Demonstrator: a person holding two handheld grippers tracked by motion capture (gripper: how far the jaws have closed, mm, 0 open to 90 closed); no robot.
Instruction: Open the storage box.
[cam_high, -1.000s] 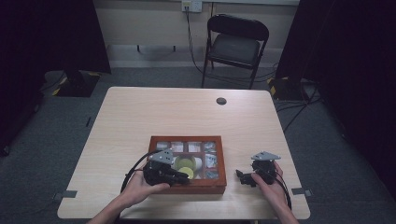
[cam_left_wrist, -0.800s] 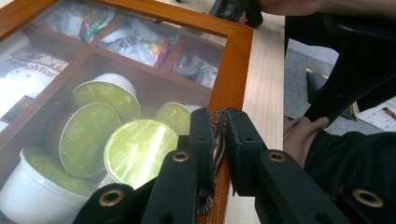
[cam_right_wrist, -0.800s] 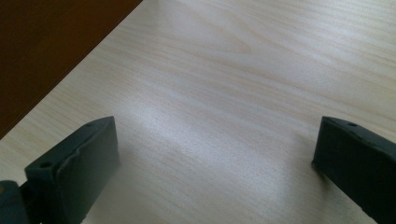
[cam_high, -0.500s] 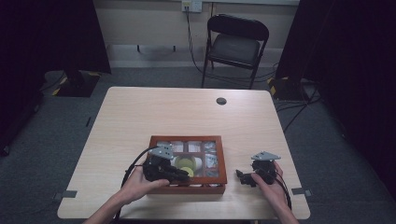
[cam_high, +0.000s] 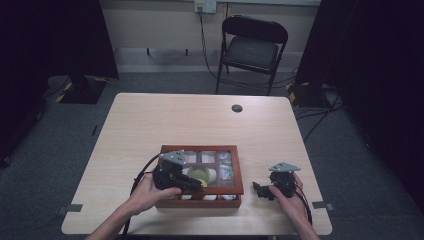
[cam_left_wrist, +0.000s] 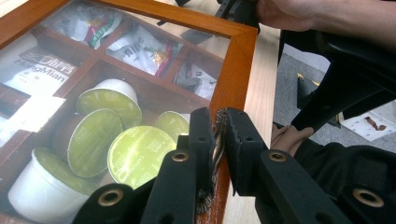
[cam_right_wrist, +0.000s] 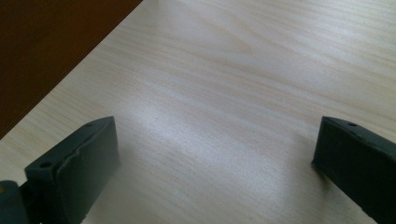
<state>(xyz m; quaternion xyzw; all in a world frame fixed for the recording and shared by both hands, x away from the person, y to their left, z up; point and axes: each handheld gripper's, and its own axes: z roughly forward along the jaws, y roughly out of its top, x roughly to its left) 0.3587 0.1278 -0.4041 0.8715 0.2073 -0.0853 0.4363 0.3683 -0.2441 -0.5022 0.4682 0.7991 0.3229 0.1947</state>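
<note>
A wooden box (cam_high: 200, 176) sits near the table's (cam_high: 150, 125) front edge. The left gripper (cam_left_wrist: 218, 140) pinches what seems to be a latch on its glass lid, likely to lift it. The right gripper (cam_right_wrist: 215, 154) rests wide apart beside the box.

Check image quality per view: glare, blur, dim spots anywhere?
High view: dim, dark room edges, table evenly lit. Left gripper view: glare on the box lid washes out a packet label, near fingers soft. Right gripper view: bright sheen on the wood, fingers blurred at the edges.
</note>
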